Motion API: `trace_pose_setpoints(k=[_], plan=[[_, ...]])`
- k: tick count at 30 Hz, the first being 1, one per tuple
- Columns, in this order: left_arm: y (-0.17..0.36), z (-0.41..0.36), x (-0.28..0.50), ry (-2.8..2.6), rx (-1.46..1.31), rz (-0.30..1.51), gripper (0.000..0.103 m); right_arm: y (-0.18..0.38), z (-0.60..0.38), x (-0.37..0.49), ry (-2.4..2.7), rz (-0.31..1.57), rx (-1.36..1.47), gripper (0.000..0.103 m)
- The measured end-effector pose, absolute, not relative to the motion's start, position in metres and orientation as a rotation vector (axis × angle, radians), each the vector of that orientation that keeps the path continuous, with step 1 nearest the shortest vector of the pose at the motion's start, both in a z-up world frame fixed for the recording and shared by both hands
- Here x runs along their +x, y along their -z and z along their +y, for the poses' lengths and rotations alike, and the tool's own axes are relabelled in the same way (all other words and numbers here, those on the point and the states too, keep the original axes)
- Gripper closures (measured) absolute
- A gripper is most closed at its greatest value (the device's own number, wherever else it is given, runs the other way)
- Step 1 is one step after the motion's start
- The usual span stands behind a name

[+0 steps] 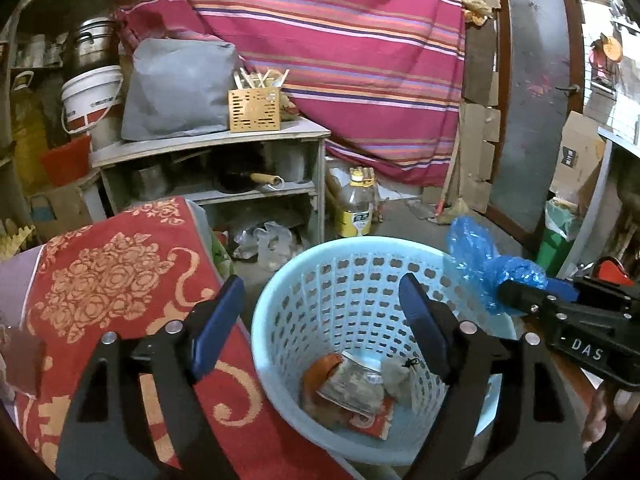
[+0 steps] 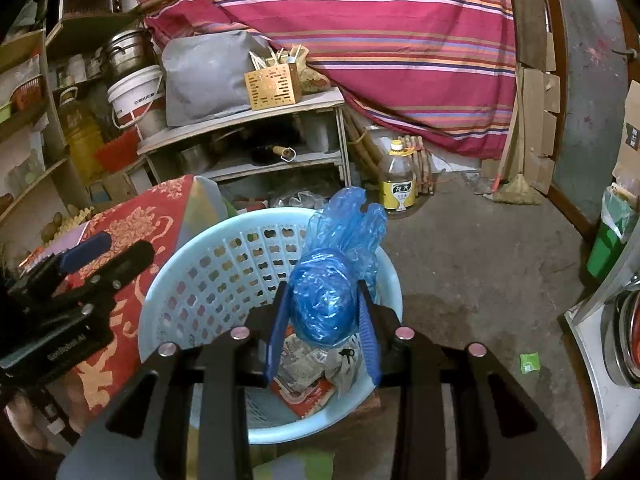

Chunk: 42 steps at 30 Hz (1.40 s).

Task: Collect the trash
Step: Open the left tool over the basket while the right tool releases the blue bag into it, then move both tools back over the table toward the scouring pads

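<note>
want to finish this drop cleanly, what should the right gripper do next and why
Probably open the right gripper. It is shut on the blue plastic bag, which hangs above the light blue basket that already holds wrappers, and the left gripper is open and empty, so the bag should fall in.

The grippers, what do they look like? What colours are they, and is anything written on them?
Both look alike. The left gripper and the right gripper have flat black arms shaped like an open V, with triangle-shaped holes cut in them and round silver bolts at the joints. Each finger ends in a long blue pad. The right gripper's black body has white letters, "DAS". No cables or sleeves show.
</note>
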<state>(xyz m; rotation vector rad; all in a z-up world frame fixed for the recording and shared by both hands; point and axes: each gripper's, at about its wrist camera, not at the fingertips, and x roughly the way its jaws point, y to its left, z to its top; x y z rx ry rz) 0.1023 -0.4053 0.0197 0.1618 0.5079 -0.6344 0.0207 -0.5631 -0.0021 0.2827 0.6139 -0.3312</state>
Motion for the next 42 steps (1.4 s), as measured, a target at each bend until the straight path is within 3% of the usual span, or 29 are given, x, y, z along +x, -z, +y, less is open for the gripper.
trace_pose_setpoints(k=[10,12,14,42], plan=[[-0.035,-0.351,0.12,0.471,0.135,0.488,0.01,0.008,-0.556,0.031,0.315,0.62,0.288,0.069],[-0.038,-0.341,0.121,0.441,0.141,0.476,0.008,0.006,-0.553,0.033,0.318,0.617,0.289,0.062],[-0.041,-0.328,0.121,0.418,0.149,0.467,0.006,0.003,-0.547,0.034,0.328,0.601,0.285,0.035],[-0.048,-0.092,0.141,0.022,0.116,0.494,0.006,-0.026,-0.367,0.104,0.151,0.602,0.174,0.018]])
